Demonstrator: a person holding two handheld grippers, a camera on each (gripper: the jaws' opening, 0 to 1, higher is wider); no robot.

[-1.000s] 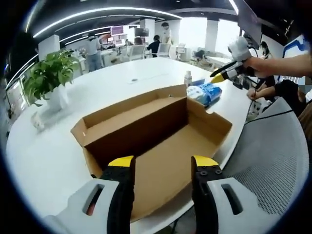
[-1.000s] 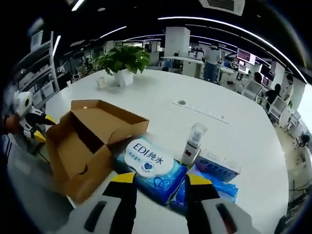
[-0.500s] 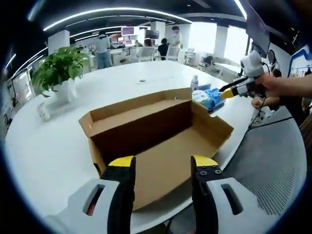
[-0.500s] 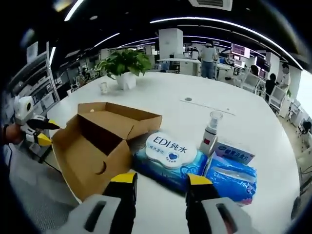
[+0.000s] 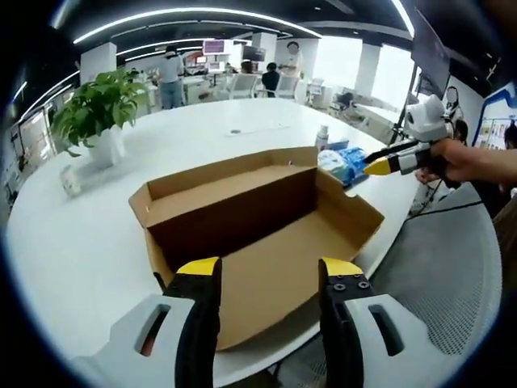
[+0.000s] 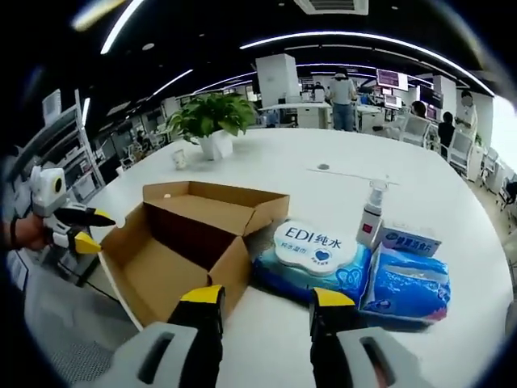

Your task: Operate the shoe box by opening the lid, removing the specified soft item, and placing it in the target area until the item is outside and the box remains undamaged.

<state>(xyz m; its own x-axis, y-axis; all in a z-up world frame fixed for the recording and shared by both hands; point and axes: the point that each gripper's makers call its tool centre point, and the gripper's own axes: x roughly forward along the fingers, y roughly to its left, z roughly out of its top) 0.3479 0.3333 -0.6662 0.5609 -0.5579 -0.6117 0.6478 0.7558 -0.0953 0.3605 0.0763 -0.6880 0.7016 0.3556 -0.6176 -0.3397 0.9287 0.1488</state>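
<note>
Both grippers open and empty, right gripper [image 6: 257, 297] drawn back lower from the wipes pack [image 6: 313, 257] now lying on the table [image 6: 339, 182] beside the open shoe box [image 6: 190, 238], left gripper [image 5: 260, 271] steady at lid; item out, placement looks done.

A white table [image 6: 266, 162] carried a potted plant [image 6: 212, 121] at upper left of the right gripper view, with a small cup [image 6: 178, 158] just beside it. A spray bottle [image 6: 371, 212] stood right of centre, touching a small blue-and-white box [image 6: 410, 241]. People stood at desks [image 5: 202, 77] along the top of the left gripper view.
</note>
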